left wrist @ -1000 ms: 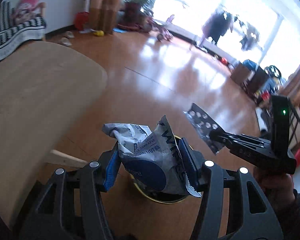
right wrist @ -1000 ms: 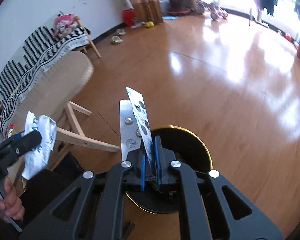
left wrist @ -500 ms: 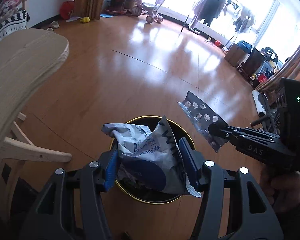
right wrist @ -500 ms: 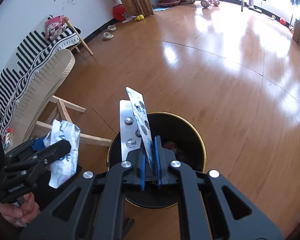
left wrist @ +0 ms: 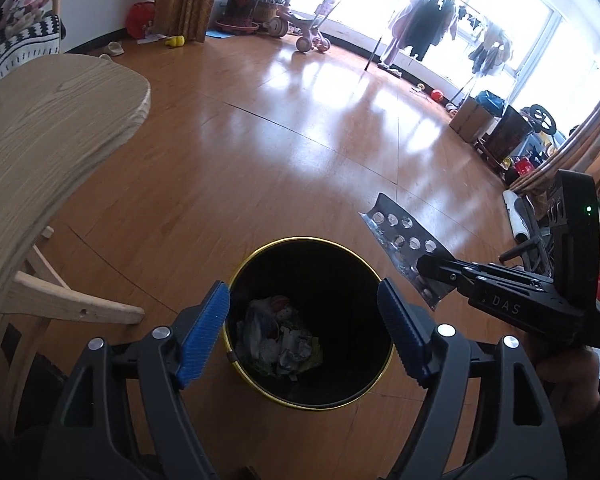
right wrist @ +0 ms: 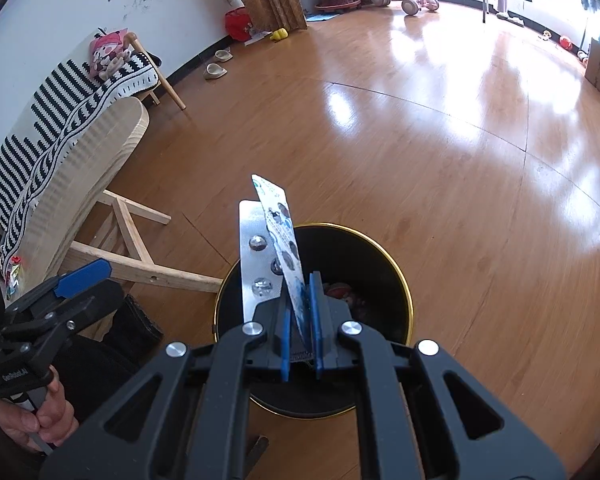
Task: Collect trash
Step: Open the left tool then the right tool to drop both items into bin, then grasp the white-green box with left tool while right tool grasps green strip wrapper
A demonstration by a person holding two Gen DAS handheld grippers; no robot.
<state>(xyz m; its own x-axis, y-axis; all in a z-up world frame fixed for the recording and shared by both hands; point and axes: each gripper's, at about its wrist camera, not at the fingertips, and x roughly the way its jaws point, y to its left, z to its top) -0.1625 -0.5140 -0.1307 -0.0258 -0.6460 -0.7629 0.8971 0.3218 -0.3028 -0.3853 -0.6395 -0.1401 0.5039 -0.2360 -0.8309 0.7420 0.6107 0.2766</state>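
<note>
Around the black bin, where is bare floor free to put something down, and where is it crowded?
Free: the wide wooden floor beyond the bin, up to the windows, and the strip on its right in the right wrist view. Crowded: the bin's left, by the wooden chair legs, and above its mouth, where the left gripper and the right gripper with its blister pack hang.

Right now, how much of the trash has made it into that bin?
Crumpled wrappers already lie in the black bin. The left gripper has just opened and hangs empty over it. The right gripper is shut on an empty pill strip above the bin; that is left to drop.
</note>
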